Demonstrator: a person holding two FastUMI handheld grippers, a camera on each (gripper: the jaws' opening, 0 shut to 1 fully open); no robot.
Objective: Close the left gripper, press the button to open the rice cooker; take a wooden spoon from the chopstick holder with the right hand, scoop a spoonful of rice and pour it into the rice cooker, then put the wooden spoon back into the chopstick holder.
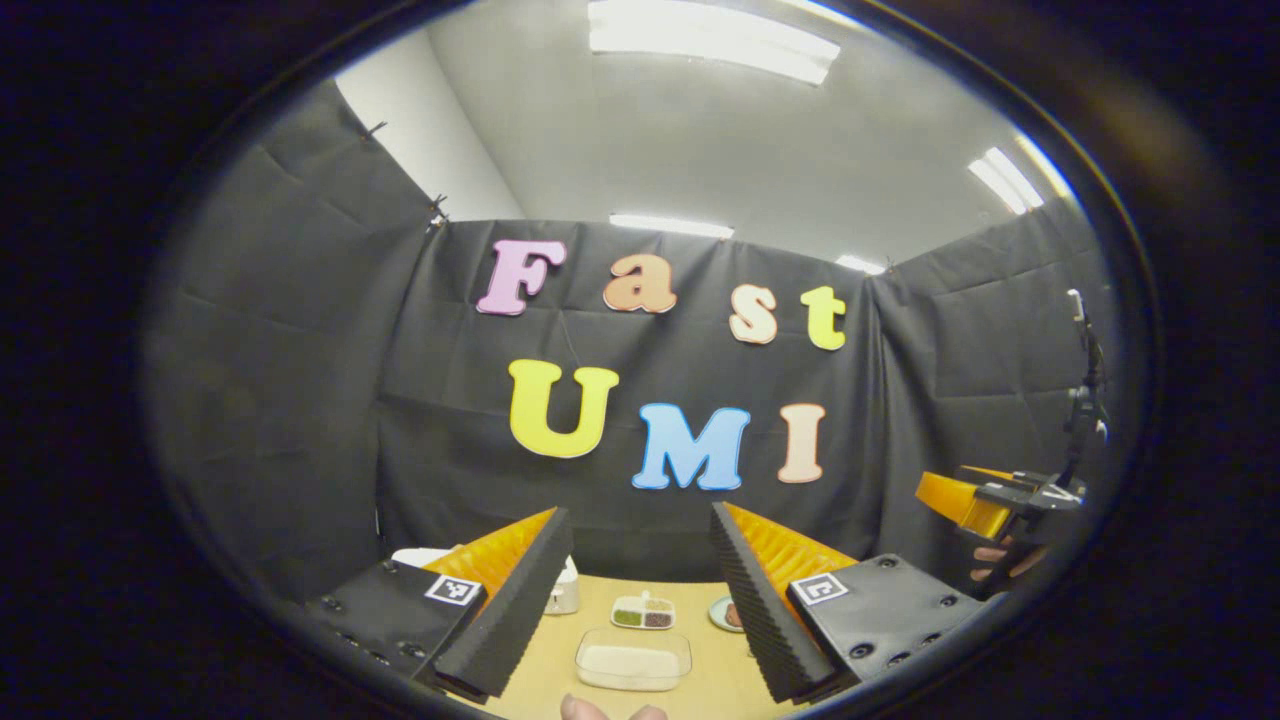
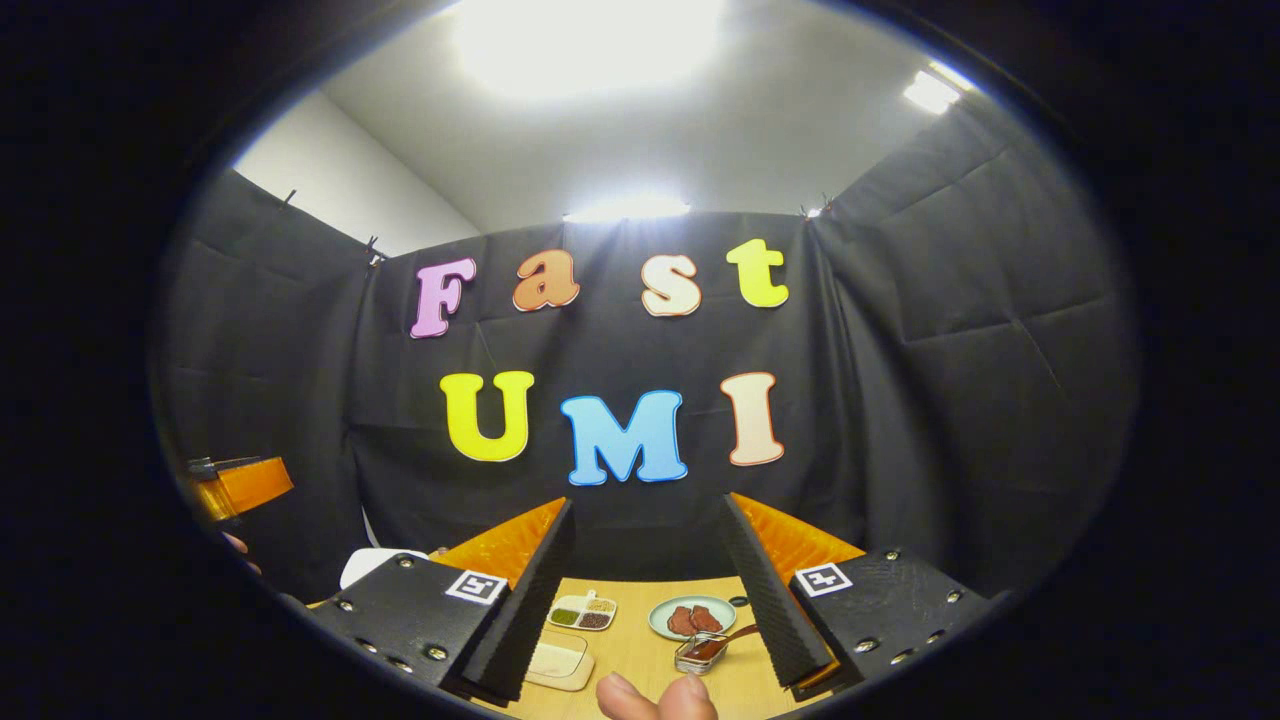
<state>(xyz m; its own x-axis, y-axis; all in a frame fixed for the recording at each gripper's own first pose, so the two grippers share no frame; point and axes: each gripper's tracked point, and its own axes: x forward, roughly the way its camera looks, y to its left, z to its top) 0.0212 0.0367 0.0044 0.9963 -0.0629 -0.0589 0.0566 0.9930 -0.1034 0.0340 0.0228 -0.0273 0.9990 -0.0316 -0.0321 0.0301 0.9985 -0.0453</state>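
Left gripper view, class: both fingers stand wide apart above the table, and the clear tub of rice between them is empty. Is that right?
Not quite. The left gripper is open above the table, but the tub is not empty: the left gripper view shows pale rice in it.

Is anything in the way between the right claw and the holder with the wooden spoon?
Nothing visible is. In the right gripper view, the open right claw points over the table, and the holder with the wooden spoon sits just ahead, close beside one finger, with nothing in front of it.
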